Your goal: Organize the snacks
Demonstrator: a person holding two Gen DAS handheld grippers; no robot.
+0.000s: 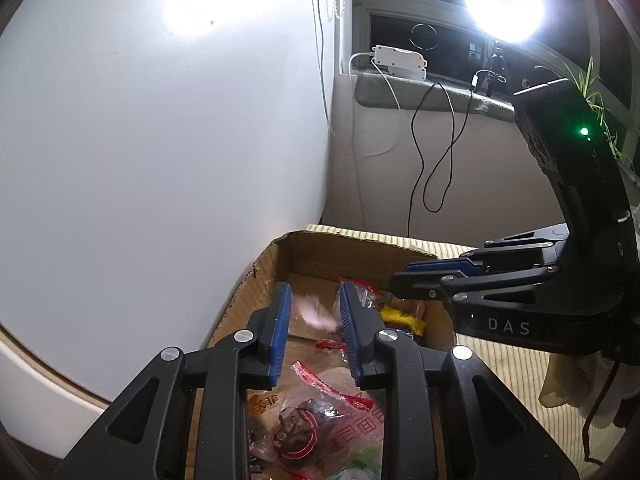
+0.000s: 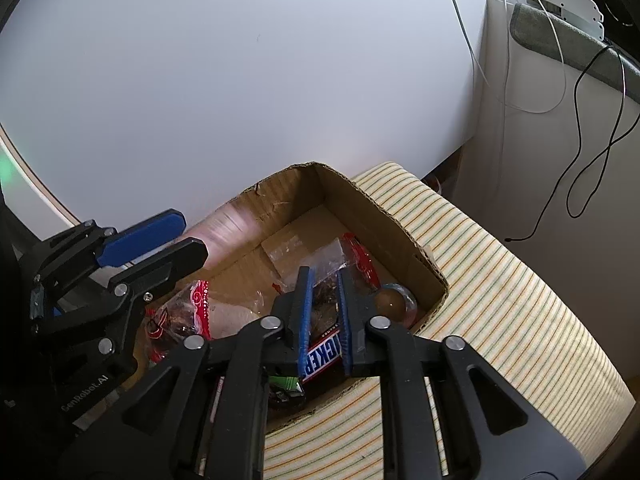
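Note:
An open cardboard box [image 1: 320, 240] [image 2: 360, 192] sits on a striped cushion and holds several snacks. My left gripper [image 1: 315, 286] [image 2: 192, 236] hovers over its left half, jaws apart, with a blurred pink snack [image 1: 316, 312] [image 2: 228, 224] loose between the pads. Below it lies a red-sealed packet of dark pieces [image 1: 300, 420] [image 2: 180, 312]. My right gripper [image 2: 322, 273] [image 1: 400, 276] points down into the right half, with a narrow gap between its pads. Through that gap I see a clear packet [image 2: 324, 296] and a Snickers bar [image 2: 320, 356]. A brown ball [image 2: 390, 300] and a yellow snack [image 1: 402, 318] lie nearby.
A large white curved panel [image 1: 160, 120] stands right behind and left of the box. The striped cushion [image 2: 500, 300] stretches to the right. A sill at the back carries a white power strip [image 1: 400, 62] with hanging cables. A lamp [image 1: 504, 0] glares at the top right.

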